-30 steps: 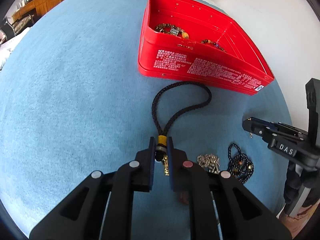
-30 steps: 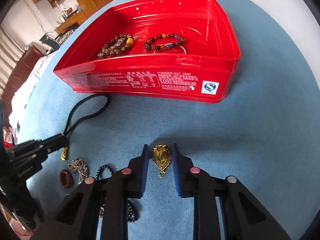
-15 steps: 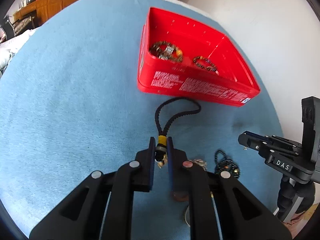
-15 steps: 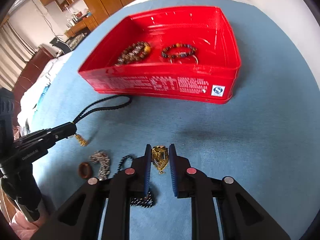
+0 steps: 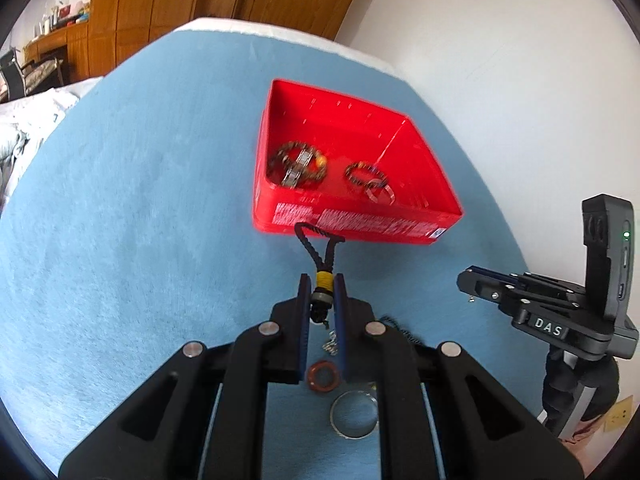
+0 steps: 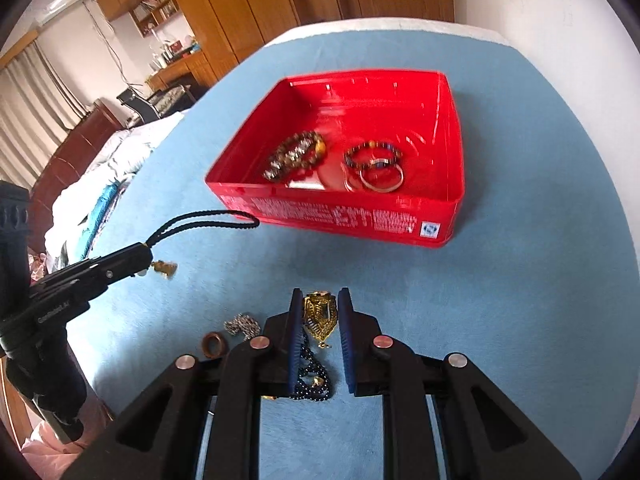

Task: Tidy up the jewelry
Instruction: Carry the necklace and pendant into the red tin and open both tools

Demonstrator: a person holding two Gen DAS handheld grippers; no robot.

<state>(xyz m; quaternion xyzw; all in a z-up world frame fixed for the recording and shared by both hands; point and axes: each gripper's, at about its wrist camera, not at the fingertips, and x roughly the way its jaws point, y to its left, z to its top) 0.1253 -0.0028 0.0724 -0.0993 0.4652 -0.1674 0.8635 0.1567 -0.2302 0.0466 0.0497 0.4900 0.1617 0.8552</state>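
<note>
Over the blue bed cover (image 5: 120,200), left view: our left claw (image 5: 322,292) clamped on the black cord necklace (image 5: 320,248), just short of the red box (image 5: 360,224) | right view: right claw (image 6: 320,312) clamped on the gold pendant (image 6: 318,314), seemingly lifted | next: carry both over the rim, release.

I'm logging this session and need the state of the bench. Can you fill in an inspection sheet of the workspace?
Surface: blue cloth.
Job's things: red box holds bracelets.
Clutter: brown ring, silver chain, dark bead strand, silver bangle lie loose.
Grippers: left gripper shut on black cord necklace; right gripper shut on gold pendant.
Cables: nothing seen.
Surroundings: wooden cabinets, white wall.
</note>
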